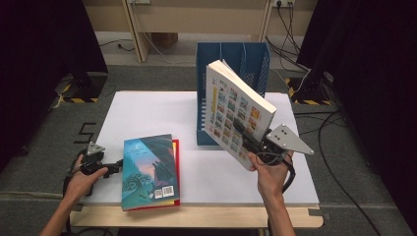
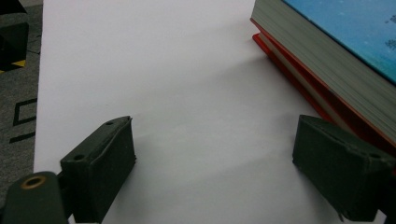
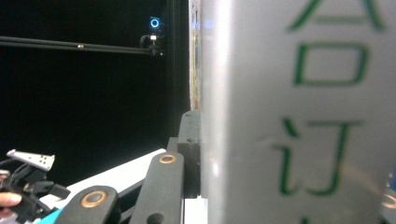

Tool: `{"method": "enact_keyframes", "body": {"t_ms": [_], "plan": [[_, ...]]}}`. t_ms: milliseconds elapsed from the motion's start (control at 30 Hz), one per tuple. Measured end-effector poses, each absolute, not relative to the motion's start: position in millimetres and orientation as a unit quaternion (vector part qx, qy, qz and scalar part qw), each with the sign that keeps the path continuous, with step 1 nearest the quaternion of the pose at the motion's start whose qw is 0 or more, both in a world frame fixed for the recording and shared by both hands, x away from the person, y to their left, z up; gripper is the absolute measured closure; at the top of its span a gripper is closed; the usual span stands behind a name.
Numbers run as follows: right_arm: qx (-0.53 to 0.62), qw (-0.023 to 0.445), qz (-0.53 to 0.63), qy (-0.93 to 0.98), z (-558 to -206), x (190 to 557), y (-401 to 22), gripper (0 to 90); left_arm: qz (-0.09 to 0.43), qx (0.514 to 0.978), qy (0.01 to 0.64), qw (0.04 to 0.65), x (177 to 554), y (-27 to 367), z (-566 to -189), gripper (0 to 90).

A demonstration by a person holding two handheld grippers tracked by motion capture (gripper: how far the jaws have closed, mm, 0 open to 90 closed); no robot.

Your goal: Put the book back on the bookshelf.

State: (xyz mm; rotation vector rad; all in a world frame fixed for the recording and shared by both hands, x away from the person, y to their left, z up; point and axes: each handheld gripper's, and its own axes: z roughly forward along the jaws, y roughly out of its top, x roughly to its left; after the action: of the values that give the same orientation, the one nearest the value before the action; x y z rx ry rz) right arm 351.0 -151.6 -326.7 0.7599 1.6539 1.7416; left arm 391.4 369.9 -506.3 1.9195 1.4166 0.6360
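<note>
Nearest me, at the left of the white table [image 1: 147,105], my left gripper [image 1: 114,166] lay low on the near-left part of the tabletop, jaws apart with bare surface between them; in the left gripper view the left gripper [image 2: 212,163] had its two black pads spread wide, one pad [image 2: 100,163] close to the table's left edge and the other just beside the book stack. That stack sat just right of it: a teal-covered book [image 1: 149,169] lying flat on top of a red book [image 1: 175,172], barcode end toward the near edge. Further right, my right gripper [image 1: 246,137] was clamped on the lower near edge of a picture-grid book [image 1: 235,110], jaws close together on it, grey three-cornered plate on top, my right hand [image 1: 269,174] below it. The book was off the table, tilted, cover with rows of small pictures facing left and toward me, page block facing up and right. In the right gripper view the book [image 3: 299,112] stood upright right against the lens, green characters blurred, one black jaw flat against its left side. Behind it, at the far middle, stood the blue file rack [image 1: 255,59], its front edge just beside the held book; I couldn't tell if they touched. Dark curtains beyond.
</note>
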Motion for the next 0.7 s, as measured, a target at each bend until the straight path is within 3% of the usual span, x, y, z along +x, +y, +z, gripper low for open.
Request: {"method": "enact_keyframes", "body": {"t_ms": [700], "plan": [[0.315,0.318,0.650,0.614,-316.4,417.8,-120.1,74.1,0.242,0.733,0.542,0.331,391.6,370.0,-506.4,11.8]]}}
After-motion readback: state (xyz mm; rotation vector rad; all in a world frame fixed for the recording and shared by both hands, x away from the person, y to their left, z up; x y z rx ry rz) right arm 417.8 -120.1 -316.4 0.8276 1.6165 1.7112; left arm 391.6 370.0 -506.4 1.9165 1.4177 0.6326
